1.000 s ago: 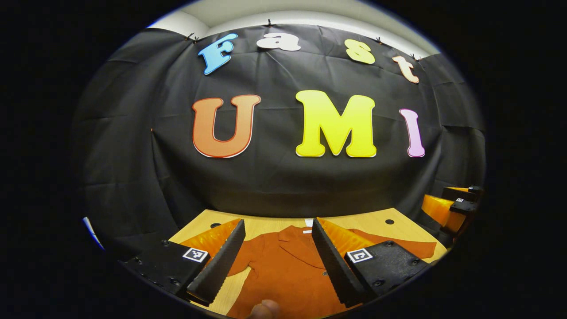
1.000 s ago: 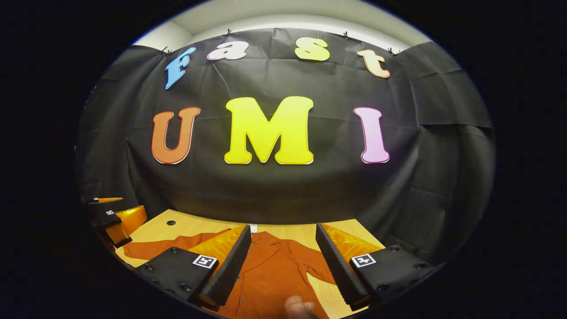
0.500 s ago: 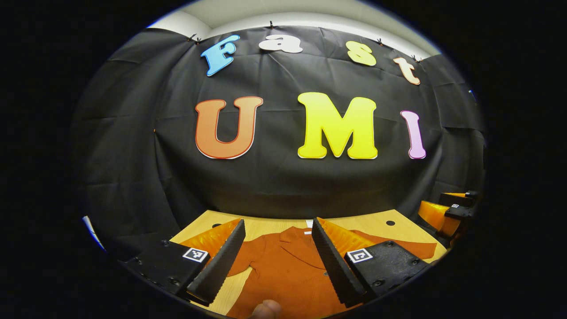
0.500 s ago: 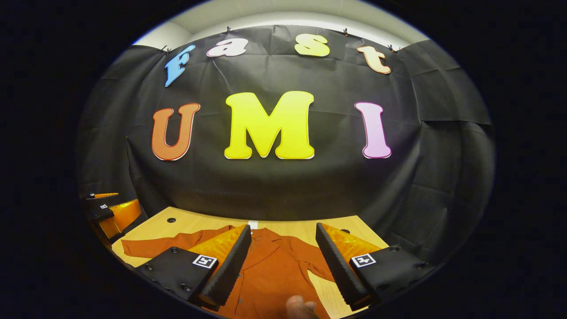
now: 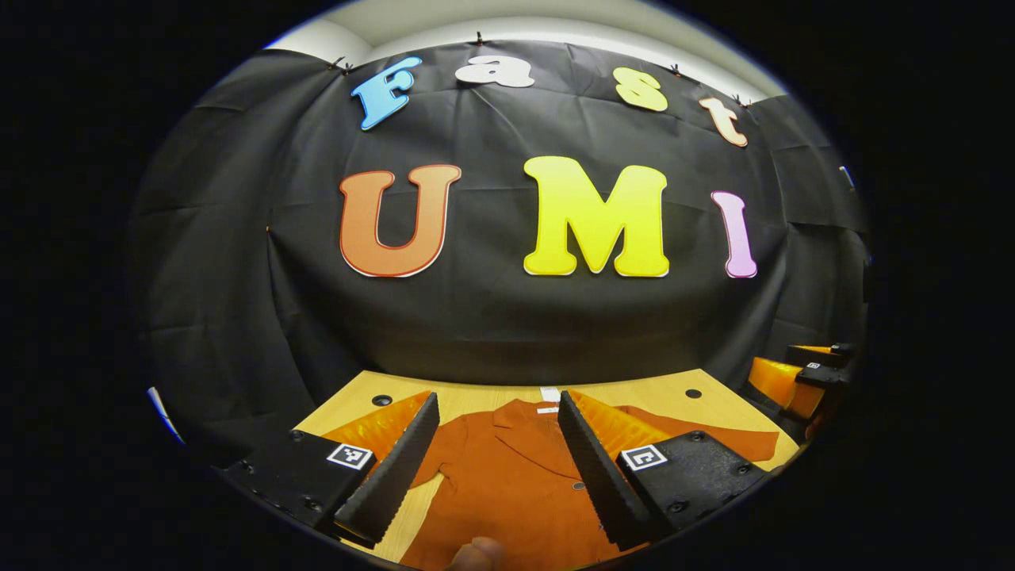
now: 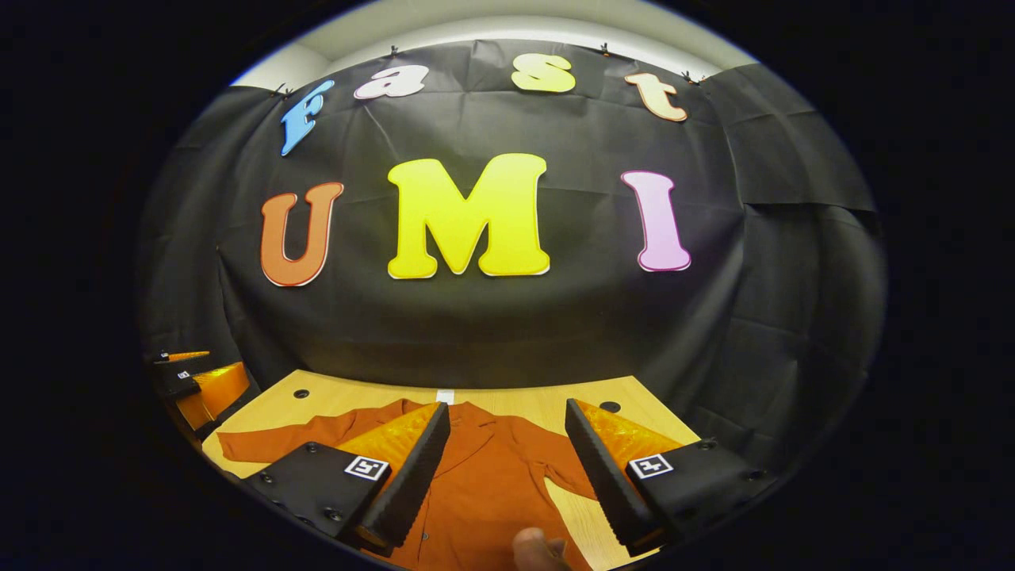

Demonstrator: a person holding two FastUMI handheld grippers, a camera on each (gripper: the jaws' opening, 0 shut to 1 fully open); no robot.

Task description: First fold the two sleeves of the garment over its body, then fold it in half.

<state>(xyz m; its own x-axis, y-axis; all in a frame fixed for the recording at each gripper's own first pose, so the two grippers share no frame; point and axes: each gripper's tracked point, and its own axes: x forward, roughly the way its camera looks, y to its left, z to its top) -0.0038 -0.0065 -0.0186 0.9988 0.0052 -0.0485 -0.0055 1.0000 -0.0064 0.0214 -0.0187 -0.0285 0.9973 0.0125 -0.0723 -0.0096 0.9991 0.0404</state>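
A rust-orange shirt (image 5: 507, 484) lies flat on a light wooden table (image 5: 634, 392), collar toward the back wall. In the left gripper view my left gripper (image 5: 496, 404) hangs open above the shirt's upper body, nothing between its fingers. One sleeve (image 5: 714, 440) stretches out to the right there, and the other gripper (image 5: 801, 377) shows at the far right. In the right gripper view my right gripper (image 6: 507, 412) is open above the same shirt (image 6: 484, 484). A long sleeve (image 6: 285, 440) runs left, a shorter bent sleeve (image 6: 567, 476) lies right.
The black cloth wall stands right behind the table's far edge. Small dark holes (image 5: 381, 400) (image 6: 609, 407) mark the tabletop's back corners. A fingertip (image 6: 535, 547) shows at the bottom of the right gripper view. The other gripper (image 6: 198, 381) sits at the left edge.
Both views have tilted slightly downward, so a little more of the table and shirt shows. Both grippers stay open and the shirt has not moved.
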